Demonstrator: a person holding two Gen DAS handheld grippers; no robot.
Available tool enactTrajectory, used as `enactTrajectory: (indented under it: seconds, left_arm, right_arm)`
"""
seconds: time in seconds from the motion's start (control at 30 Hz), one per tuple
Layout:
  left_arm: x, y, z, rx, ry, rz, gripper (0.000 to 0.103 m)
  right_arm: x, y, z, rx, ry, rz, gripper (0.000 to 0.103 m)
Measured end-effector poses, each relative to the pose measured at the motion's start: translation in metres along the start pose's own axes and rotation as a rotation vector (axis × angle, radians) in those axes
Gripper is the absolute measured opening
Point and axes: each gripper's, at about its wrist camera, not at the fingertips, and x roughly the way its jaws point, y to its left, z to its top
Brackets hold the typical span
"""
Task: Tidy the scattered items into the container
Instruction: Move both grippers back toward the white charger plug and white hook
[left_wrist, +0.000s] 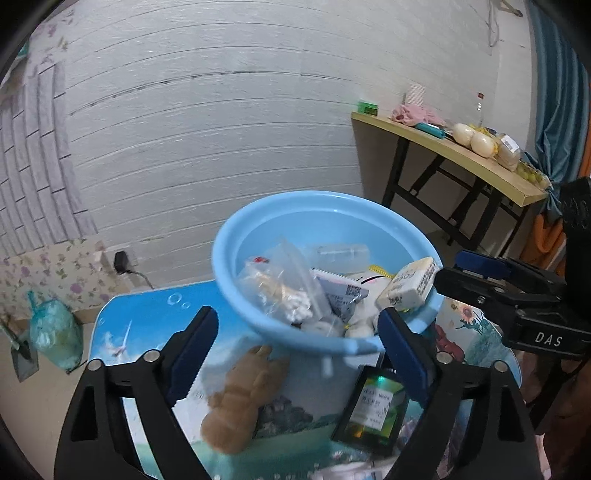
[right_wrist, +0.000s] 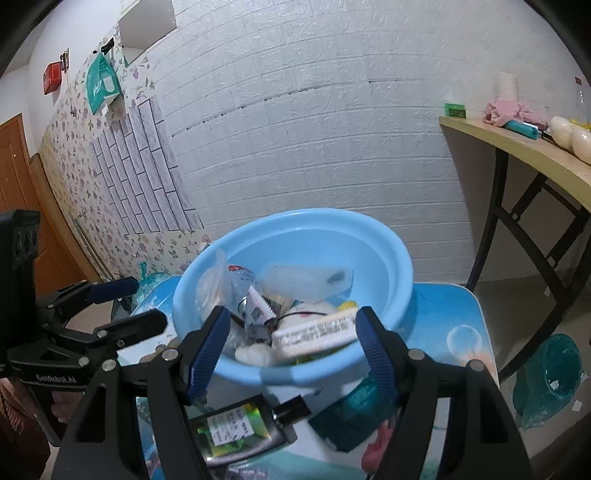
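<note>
Left tongs (left_wrist: 295, 343) gape wide with nothing gripped, above a brown plush toy (left_wrist: 242, 398) and a green bottle (left_wrist: 373, 410) on the surface (left_wrist: 147, 321). Right tongs (right_wrist: 291, 343) stand open around a white box (right_wrist: 314, 334) resting in the blue basin (right_wrist: 391, 254).

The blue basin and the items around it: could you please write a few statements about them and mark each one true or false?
1. The blue basin already holds several items. True.
2. The brown plush toy lies inside the basin. False: it lies on the table in front of it.
3. The left gripper grips the plush toy. False: its jaws stand open around nothing.
4. A dark bottle with a green label lies on the table. True.
</note>
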Motion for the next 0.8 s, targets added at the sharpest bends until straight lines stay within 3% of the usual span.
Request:
enactTrajectory:
  seconds: [0.3,0.8]
  left_arm:
    - [-0.028,0.009,-0.025,-0.035,-0.013,0.072,0.093]
    - [-0.035,0.028,-0.084,-0.105,0.077,0.102,0.093]
  right_arm:
    - [-0.031,0.000,-0.022,0.011,0.004,-0.040,0.071]
    - [-0.036,-0.009,-0.064,0.032,0.101,-0.094,0.071]
